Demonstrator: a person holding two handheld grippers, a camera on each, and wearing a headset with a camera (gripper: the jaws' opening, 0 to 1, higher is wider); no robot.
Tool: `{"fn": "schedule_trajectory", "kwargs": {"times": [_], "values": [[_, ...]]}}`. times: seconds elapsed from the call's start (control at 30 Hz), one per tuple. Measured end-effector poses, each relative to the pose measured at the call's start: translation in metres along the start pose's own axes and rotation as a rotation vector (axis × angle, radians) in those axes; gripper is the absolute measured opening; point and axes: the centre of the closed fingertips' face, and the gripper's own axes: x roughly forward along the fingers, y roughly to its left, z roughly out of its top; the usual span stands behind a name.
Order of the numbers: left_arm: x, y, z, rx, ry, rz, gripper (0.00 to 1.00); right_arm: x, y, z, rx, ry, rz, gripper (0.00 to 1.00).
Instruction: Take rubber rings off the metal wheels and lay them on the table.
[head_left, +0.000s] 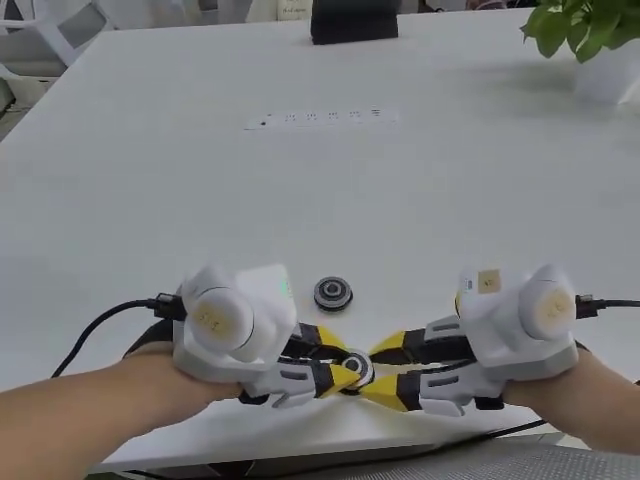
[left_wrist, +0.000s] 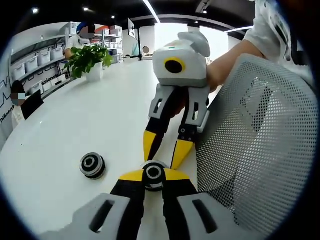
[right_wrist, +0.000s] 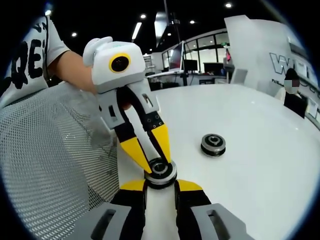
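- Yellow-tipped jaws of the left gripper (left_wrist: 153, 178) stand narrowed on either side of a metal wheel (left_wrist: 153, 173), both tips against its rim; it looks clamped.
- The right gripper (right_wrist: 160, 186) meets the same wheel from the opposite side. In the right gripper view its yellow tips are drawn in against the wheel's edges, gripping it as well.
- In the head view the two grippers point at each other, tip to tip, low over the near edge of the white table (head_left: 200, 180), with the wheel caught between them.
- The held wheel has a black rubber ring (right_wrist: 171, 176) around its outside and a bright metal hub in the centre. The ring sits on the wheel.
- A second wheel (head_left: 333, 293) lies flat on the table just beyond the grippers, apart from both, with its black ring also on.
- A hand holds each gripper body, and a black cable (head_left: 100, 325) trails from the left one.
- A grey mesh chair back (left_wrist: 260, 150) is close behind the grippers.
- Farther off there is a socket panel (head_left: 320, 118) set in the table top, a dark box (head_left: 353, 20) at the far edge, and a green potted plant (head_left: 585, 25) at the far right corner.
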Motion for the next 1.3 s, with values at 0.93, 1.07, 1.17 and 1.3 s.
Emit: {"fn": "schedule_trajectory", "kwargs": {"times": [0.93, 1.07, 1.17, 1.3], "values": [[-0.001, 0.000, 0.000, 0.007, -0.002, 0.009, 0.07, -0.010, -0.004, -0.004, 0.217, -0.063, -0.001, 0.00], [0.000, 0.000, 0.000, 0.007, -0.004, 0.008, 0.07, -0.012, -0.004, -0.003, 0.264, -0.082, -0.001, 0.00], [0.000, 0.000, 0.000, 0.008, -0.003, 0.009, 0.07, -0.013, -0.004, -0.003, 0.293, -0.091, 0.000, 0.00], [0.000, -0.001, 0.001, 0.012, 0.001, 0.009, 0.07, -0.014, -0.003, -0.002, 0.309, -0.092, 0.002, 0.00]]}}
